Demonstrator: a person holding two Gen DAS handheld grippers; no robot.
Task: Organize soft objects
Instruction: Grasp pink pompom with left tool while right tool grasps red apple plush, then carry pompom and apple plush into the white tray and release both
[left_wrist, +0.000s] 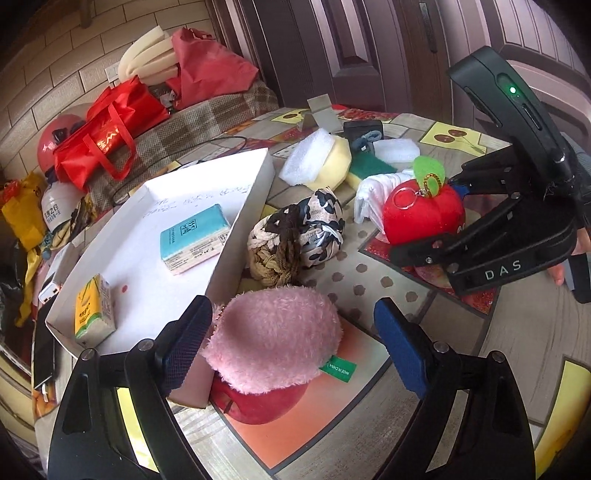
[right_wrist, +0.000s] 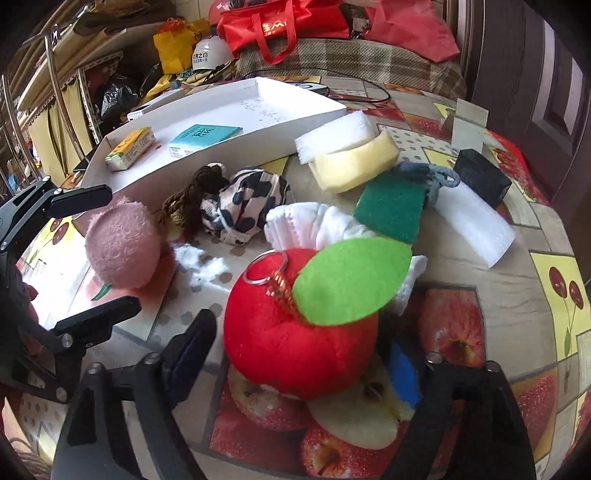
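Pink plush ball (left_wrist: 273, 339) sits between your left gripper's (left_wrist: 288, 354) wide jaws, one pad touching; your right gripper (right_wrist: 306, 354) narrowly brackets the red plush apple (right_wrist: 295, 343), grip unconfirmed.

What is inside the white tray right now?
The white tray holds a teal tissue pack and a yellow tissue pack, plus handwriting on its floor. Nothing soft from the table is inside.

Both wrist views look steeply down, close — sharing the white tray (left_wrist: 236, 221).

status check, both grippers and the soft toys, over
Left gripper open around pink plush. Right gripper straddling red plush apple, grip unclear. White tray path unobstructed.
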